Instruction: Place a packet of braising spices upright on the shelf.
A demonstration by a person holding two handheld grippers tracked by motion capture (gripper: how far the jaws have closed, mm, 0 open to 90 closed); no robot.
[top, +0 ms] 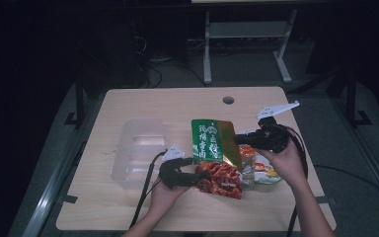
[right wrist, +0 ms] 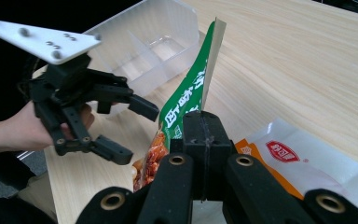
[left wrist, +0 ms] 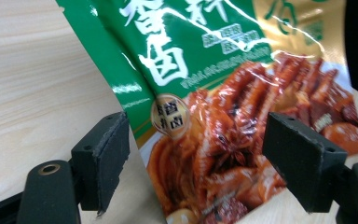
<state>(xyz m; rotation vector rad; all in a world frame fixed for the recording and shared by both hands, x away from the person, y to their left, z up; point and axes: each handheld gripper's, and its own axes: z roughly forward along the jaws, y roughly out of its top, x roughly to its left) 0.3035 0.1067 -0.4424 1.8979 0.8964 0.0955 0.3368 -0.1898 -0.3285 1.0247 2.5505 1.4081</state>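
A green snack packet (top: pixel 211 140) with white characters and a red food picture hangs tilted above the table. My right gripper (top: pixel 237 139) is shut on its side edge and holds it up; in the right gripper view the jaws (right wrist: pixel 204 122) pinch the thin edge of the packet (right wrist: pixel 191 95). At the packet's lower red end my left gripper (top: pixel 201 177) stands open. In the left gripper view the packet (left wrist: pixel 205 70) sits between the two black pads (left wrist: pixel 105 144), which do not press on it. The left gripper (right wrist: pixel 137 133) also shows open in the right gripper view.
A clear plastic bin (top: pixel 138 148) with dividers stands left of the packet on the wooden table (top: pixel 177 103). A white and orange packet (right wrist: pixel 303 163) lies under my right hand, beside other snack bags (top: pixel 264 174). A cable hole (top: pixel 228 100) sits near the far edge.
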